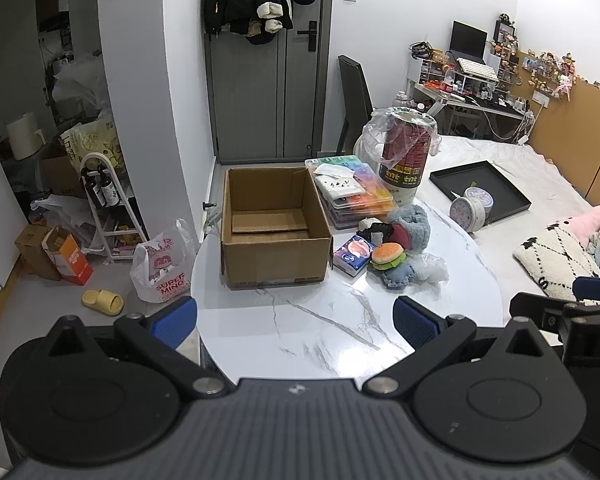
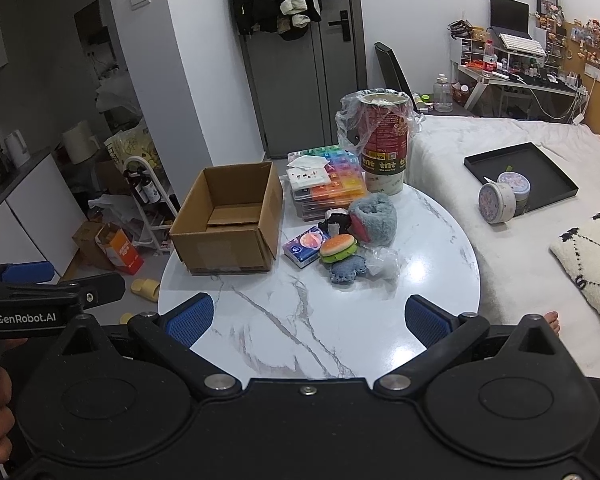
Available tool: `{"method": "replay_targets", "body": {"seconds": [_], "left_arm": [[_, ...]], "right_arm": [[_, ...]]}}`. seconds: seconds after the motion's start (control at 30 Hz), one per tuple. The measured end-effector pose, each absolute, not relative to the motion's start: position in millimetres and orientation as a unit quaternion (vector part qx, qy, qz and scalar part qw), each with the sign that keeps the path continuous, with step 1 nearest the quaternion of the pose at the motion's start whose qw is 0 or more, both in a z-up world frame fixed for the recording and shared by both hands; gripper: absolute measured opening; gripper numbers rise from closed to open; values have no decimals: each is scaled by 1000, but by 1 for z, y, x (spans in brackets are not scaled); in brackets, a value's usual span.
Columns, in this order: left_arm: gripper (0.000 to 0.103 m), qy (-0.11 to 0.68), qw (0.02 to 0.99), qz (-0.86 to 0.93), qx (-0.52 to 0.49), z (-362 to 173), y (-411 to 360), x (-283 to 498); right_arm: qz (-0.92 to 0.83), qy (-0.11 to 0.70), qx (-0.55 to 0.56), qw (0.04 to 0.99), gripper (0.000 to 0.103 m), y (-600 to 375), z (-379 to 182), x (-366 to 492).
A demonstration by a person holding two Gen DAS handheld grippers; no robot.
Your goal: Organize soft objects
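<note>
An empty cardboard box (image 1: 274, 224) (image 2: 228, 220) stands open on the round white marble table (image 1: 320, 328) (image 2: 320, 320). To its right lie soft things: a grey-blue plush (image 1: 412, 224) (image 2: 374, 216), a plush burger (image 1: 387, 255) (image 2: 338, 247), a small blue denim toy (image 1: 400, 276) (image 2: 346, 270), a black-and-white plush (image 1: 374, 230) (image 2: 334, 218) and a purple tissue pack (image 1: 352, 255) (image 2: 302, 250). My left gripper (image 1: 296, 322) and right gripper (image 2: 308, 318) hover open over the table's near edge, well short of the pile, with nothing between the fingers.
Behind the pile sit a stack of colourful plastic cases (image 1: 352, 188) (image 2: 328, 180) and a tall can under a plastic bag (image 1: 404, 152) (image 2: 382, 140). A bed with a black tray (image 1: 480, 192) (image 2: 520, 176) lies to the right. Bags, boxes and a slipper (image 1: 102, 302) clutter the floor on the left.
</note>
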State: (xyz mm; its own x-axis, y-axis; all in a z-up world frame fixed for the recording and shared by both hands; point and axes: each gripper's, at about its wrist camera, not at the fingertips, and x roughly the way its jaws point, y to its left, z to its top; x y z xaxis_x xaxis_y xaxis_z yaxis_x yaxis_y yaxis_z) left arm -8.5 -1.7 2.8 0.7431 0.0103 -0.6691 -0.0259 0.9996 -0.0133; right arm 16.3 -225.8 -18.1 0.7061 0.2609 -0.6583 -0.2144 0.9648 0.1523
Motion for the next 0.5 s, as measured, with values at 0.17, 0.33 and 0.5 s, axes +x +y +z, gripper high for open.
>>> {"method": "replay_targets", "body": {"seconds": [0.17, 0.33, 0.5], "left_arm": [[103, 360, 933, 11, -11, 2, -1, -9], [103, 360, 933, 11, -12, 1, 0, -8], [103, 359, 933, 11, -13, 1, 0, -9]], "right_arm": [[130, 361, 31, 923, 103, -226, -19, 16], [131, 361, 34, 923, 103, -226, -19, 17], [128, 359, 32, 924, 103, -227, -18, 17]]}}
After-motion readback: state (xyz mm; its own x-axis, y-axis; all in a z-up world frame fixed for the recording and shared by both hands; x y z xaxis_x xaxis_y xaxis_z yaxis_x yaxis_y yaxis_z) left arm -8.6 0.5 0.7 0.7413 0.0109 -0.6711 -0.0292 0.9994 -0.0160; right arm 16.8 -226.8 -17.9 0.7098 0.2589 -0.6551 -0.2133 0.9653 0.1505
